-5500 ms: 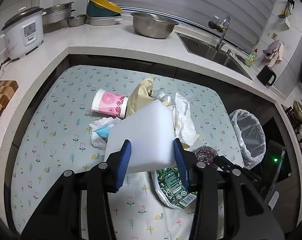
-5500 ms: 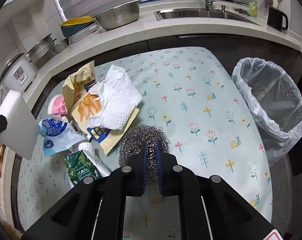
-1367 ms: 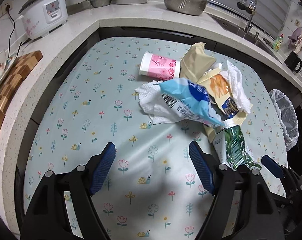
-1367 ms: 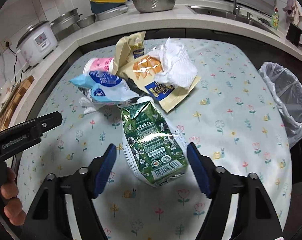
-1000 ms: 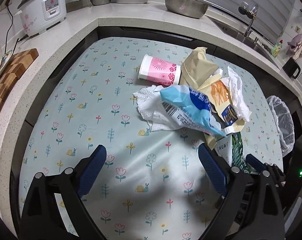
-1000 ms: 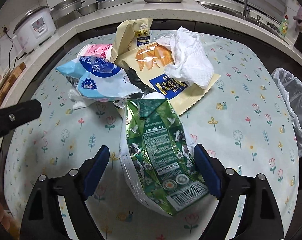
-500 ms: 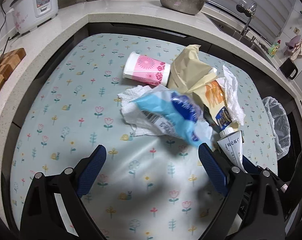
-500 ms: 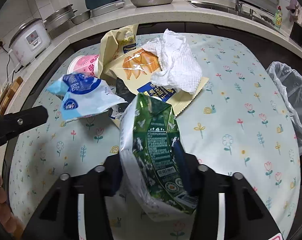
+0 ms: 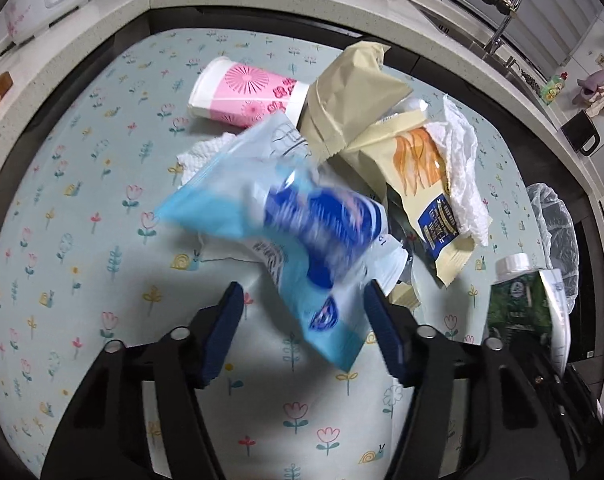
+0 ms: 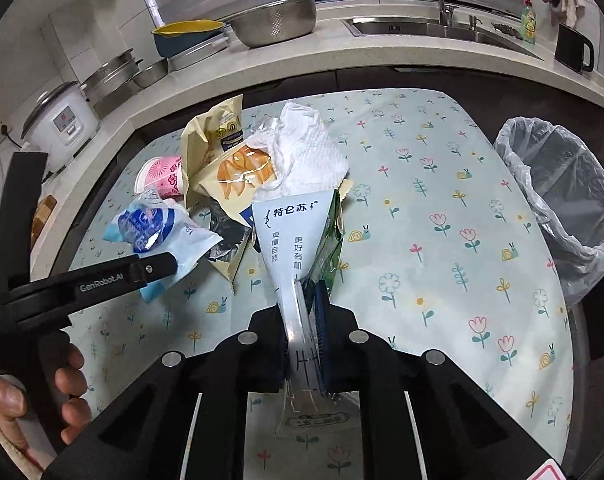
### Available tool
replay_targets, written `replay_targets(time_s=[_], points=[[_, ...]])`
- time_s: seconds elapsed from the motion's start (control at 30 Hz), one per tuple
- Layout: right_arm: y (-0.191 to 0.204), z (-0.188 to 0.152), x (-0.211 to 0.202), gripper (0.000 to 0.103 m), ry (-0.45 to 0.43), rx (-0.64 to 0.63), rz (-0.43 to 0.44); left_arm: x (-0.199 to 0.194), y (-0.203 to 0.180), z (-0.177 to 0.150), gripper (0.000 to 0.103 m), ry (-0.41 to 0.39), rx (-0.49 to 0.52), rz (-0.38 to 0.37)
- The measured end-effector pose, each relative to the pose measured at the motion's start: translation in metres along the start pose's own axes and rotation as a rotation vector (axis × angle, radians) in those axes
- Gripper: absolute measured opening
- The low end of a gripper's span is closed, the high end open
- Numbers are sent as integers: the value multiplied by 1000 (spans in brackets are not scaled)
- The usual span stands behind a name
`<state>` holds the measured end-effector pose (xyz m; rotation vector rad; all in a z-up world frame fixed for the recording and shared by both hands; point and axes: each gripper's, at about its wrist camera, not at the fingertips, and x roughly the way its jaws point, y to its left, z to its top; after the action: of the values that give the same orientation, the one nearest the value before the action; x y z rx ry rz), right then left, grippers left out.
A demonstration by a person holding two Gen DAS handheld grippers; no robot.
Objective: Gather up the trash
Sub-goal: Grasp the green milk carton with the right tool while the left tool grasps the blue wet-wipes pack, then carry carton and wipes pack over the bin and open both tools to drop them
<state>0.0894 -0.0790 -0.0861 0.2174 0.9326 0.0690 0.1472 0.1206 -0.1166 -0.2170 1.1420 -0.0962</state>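
Note:
My right gripper [image 10: 306, 312] is shut on a green and white milk carton [image 10: 302, 240], held flat and lifted above the table; the carton also shows in the left wrist view [image 9: 522, 300]. My left gripper [image 9: 302, 320] is open around a blue and white plastic bag [image 9: 302, 232], which looks blurred; the same bag shows in the right wrist view [image 10: 157, 232]. A pile of trash lies behind: a pink paper cup [image 9: 241, 92], a beige bag [image 9: 350, 96], a yellow snack bag [image 9: 422, 176] and a white paper towel [image 10: 306, 152].
A bin lined with a clear bag [image 10: 562, 200] stands off the table's right edge. The floral tablecloth [image 10: 442, 240] covers the table. A counter behind holds a rice cooker [image 10: 61, 120], metal bowls [image 10: 277, 20] and a sink [image 10: 422, 28].
The right gripper closed on the milk carton and lifted it. The left gripper narrowed and moved in around the blue bag, which has shifted.

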Motion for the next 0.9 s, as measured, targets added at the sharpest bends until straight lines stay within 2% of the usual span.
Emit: replay_targets(time_s=[0.07,0.13,0.3,0.6,0.7,0.9], points=[[-3,0,-4,12,-8,9,1,2,-2,-1,34,8,1,-4],[-5,-1,-7,12,-15,16,3,0,-4,-2,27,7,9,-10],[-12,0,-17,12,-37,32,12,-20,-13,-5,26,-55,51,-3],[-29,9,-51,12,-118,69,2,-71,-38,-6,26,-136,99,-62],[-45,14,-66,12,-155,95,-15,-81,-60,-4,26,-154,135,-90],[-94,20,-94,12,-220,162,-80,-86,-134,-2,26,-163,261,-172]])
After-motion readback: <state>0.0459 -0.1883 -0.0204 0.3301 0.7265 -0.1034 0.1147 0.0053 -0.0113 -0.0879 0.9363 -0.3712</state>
